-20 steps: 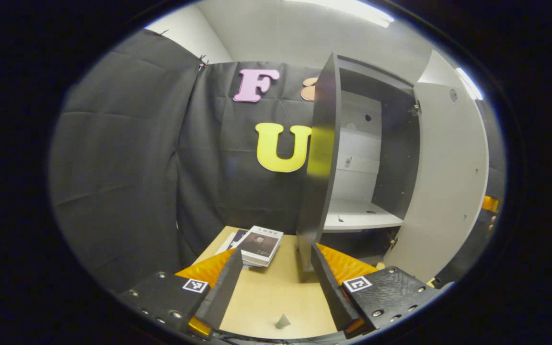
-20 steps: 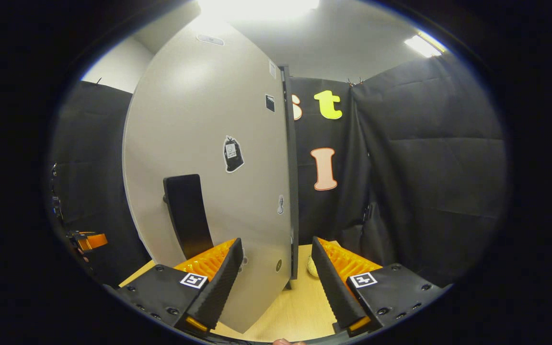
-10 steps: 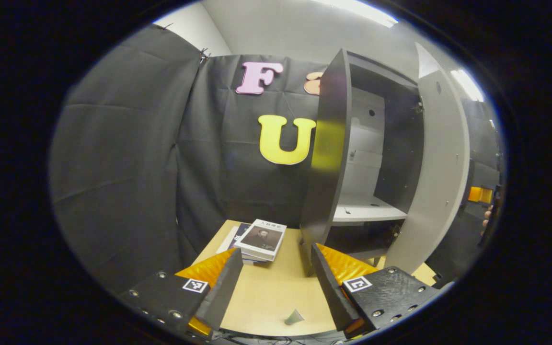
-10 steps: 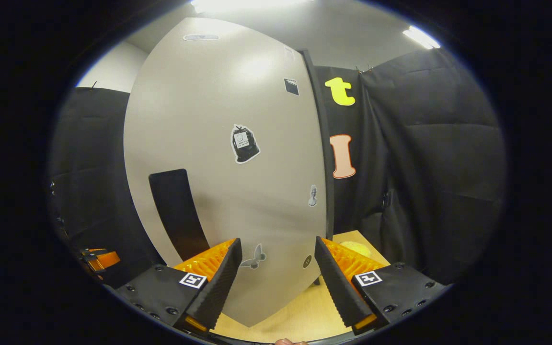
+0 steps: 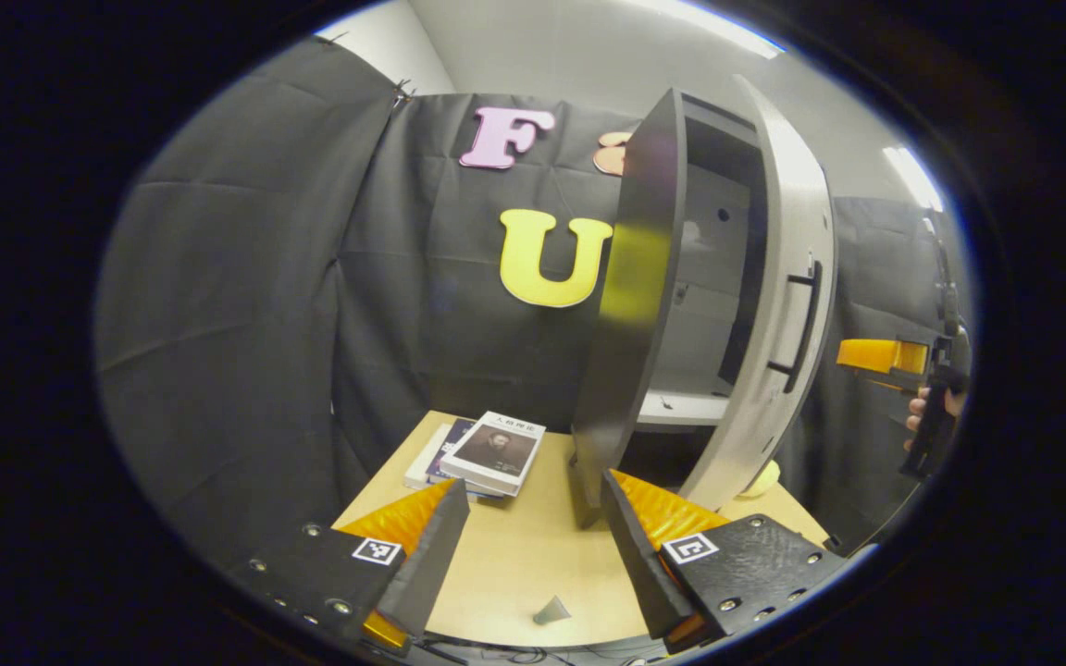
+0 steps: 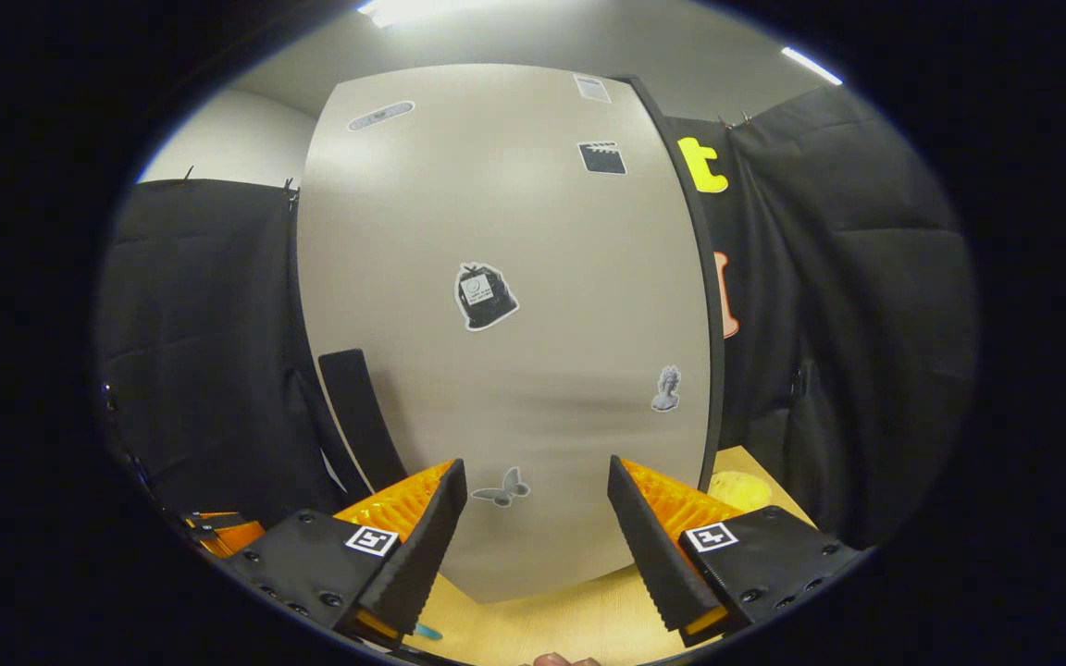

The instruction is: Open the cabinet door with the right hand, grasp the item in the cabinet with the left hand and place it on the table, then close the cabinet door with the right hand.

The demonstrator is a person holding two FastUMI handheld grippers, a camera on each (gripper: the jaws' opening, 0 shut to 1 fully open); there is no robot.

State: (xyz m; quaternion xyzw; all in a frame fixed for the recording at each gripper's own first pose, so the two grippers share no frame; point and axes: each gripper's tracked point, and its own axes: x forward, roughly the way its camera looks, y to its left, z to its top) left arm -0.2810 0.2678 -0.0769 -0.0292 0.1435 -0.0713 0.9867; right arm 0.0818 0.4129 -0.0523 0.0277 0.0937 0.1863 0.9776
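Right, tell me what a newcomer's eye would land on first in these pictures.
First the tall cabinet door, dotted with stickers and looming in front of the right gripper, whose fingers stand apart with nothing between them. In the left gripper view the door is swung partway, leaving a gap onto the pale shelf inside. Left of the cabinet, a stack of books lies on the wooden table, beyond the open left gripper.

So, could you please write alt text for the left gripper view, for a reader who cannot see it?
A tall grey cabinet stands on a wooden table, its pale door with a dark handle partly open. A stack of books lies on the table left of it, beyond the open left tool. At far right, a hand holds the right tool.
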